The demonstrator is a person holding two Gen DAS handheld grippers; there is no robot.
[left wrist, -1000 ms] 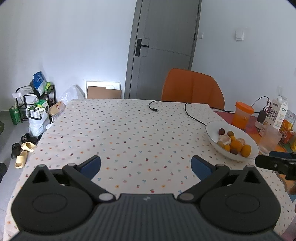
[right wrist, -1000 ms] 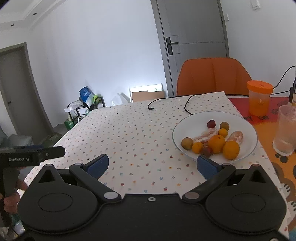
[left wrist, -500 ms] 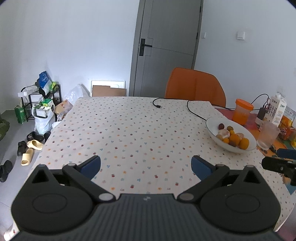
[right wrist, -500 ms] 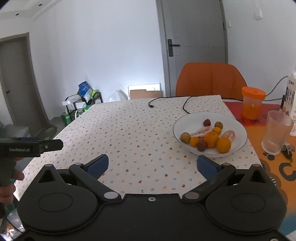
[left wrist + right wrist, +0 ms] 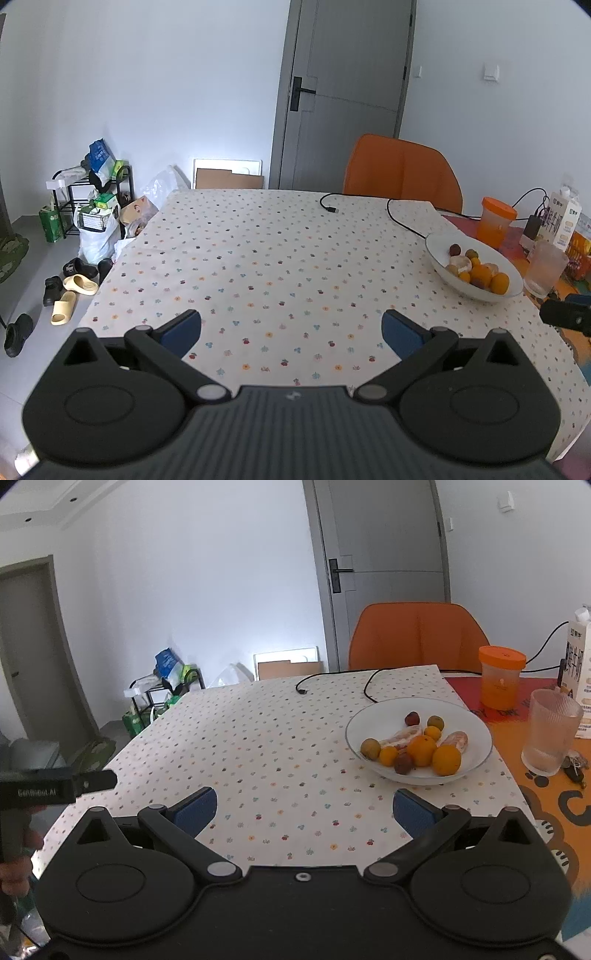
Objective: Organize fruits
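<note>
Both grippers have drawn back from the surface (image 5: 280, 746) since 1.0 s ago; the bowl (image 5: 476, 764) now sits farther ahead of them.

Left gripper (image 5: 291, 330): jaws spread wide, nothing between them, held over the near edge of the dotted cloth. Right gripper (image 5: 304, 812): jaws likewise spread, empty, just short of the bowl. White bowl rests on the cloth's right side and holds the fruits (image 5: 421, 749): several oranges, small brown and dark red pieces, 2 peeled segments. Beside it, on the orange mat, stand a ribbed glass (image 5: 550, 733), an orange-lidded cup (image 5: 500, 681) and a milk carton (image 5: 578, 672). A black cable (image 5: 332, 679) lies behind the bowl; orange chair (image 5: 417, 637) beyond.
</note>
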